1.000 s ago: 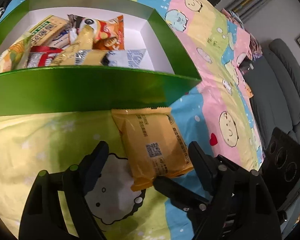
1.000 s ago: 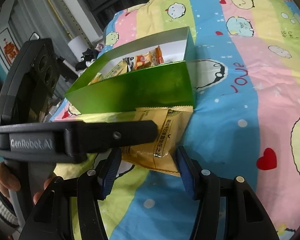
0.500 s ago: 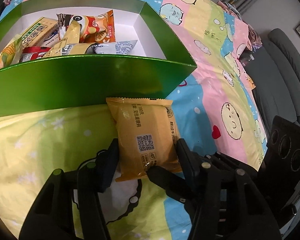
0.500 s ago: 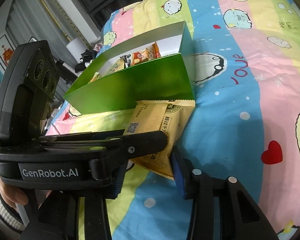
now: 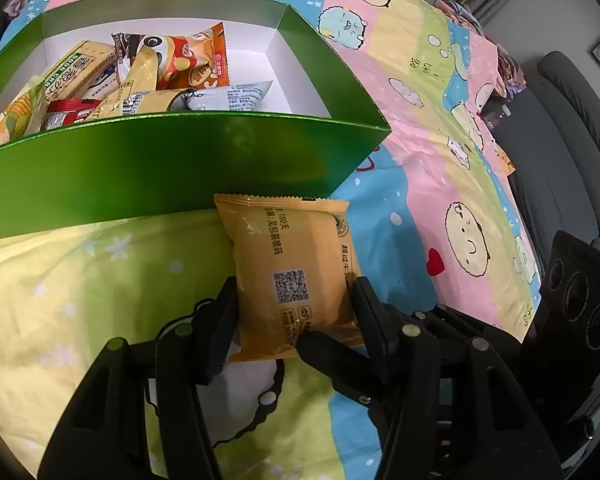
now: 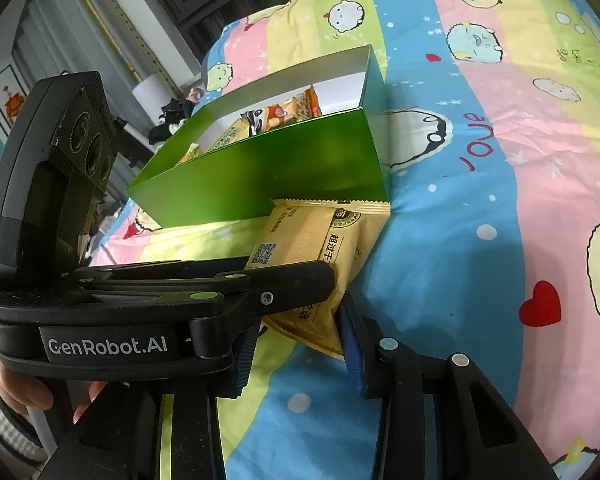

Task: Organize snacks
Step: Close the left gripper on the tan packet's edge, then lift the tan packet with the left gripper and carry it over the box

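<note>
Between the fingers of the left claw point(image 5: 294, 316) lies the yellow snack packet point(image 5: 290, 272), flat on the bed sheet point(image 5: 80, 288), its long axis running straight ahead from the claw toward the box. Both pads sit against the packet's long sides at its near end, so the left claw is about half open and clamped on the packet. The right claw point(image 6: 300, 344) comes at the same near end from the other side: its blue-padded jaws are closing, with the packet's near corner between them; the right pad looks to be touching, while the left pad is partly hidden behind the left claw's finger, so a firm grip cannot be told. Both claws are equally near the packet.

Just beyond the packet's far serrated edge, touching or nearly so, stands the green box point(image 5: 172, 168), its near wall rising ahead of the claws. Getting the packet in would likely mean lifting it over that wall. Inside, further on, other snacks point(image 5: 172, 68) are piled toward the left, with bare white floor at the right.
</note>
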